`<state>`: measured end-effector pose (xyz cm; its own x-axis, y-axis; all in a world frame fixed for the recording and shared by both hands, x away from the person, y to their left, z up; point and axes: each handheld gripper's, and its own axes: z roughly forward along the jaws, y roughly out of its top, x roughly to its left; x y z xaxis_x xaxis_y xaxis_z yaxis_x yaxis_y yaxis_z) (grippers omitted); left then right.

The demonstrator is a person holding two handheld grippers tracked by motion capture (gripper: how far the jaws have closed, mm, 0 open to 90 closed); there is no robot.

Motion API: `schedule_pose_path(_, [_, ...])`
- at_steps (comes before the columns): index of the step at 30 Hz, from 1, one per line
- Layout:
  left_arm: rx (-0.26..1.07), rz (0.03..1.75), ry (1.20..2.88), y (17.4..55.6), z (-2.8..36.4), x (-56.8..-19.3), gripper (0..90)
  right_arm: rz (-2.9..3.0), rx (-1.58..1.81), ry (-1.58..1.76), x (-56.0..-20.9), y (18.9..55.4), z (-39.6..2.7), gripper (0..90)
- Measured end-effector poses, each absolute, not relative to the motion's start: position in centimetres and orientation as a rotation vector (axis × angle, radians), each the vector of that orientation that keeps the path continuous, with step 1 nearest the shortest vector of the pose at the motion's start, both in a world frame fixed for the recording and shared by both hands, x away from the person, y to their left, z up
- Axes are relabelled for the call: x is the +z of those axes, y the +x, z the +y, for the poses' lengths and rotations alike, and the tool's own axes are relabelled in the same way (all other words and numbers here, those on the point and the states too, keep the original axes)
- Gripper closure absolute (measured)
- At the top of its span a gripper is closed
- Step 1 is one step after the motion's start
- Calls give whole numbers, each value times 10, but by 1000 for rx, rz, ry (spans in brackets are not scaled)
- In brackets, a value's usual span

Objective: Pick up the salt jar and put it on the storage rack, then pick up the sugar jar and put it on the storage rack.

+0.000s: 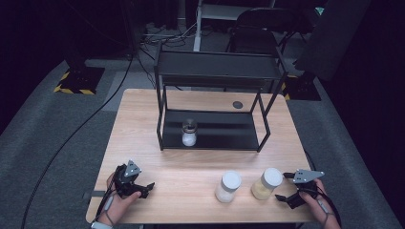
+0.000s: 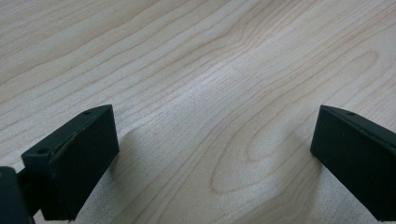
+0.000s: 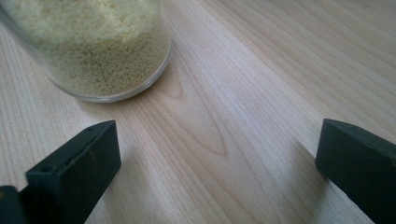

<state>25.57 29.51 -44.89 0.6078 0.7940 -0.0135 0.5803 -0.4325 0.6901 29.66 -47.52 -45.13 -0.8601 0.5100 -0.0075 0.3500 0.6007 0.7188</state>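
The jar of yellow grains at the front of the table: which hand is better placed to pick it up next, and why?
The right. The right gripper sits open just beside the jar of yellow grains, whose base shows just beyond its jaws. The left gripper, also open, faces bare table, with the white-filled jar between.

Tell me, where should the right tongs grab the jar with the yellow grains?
Probably around the round glass side of the yellow-grain jar, below its white lid. It stands upright on the table, just left of the open right tongs, so sliding in level from the right looks easiest. The white jar stands apart on its other side.
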Motion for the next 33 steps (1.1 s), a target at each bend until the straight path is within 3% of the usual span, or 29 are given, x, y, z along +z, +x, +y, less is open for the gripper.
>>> schedule_pose_path(23, [425,1097,2161,255,293,-449,5,2618,1108,710,-451,293,-479,9])
schedule_pose_path(33, [429,1102,2157,254,292,-449,4,2591,1126,676,-434,281,-484,39])
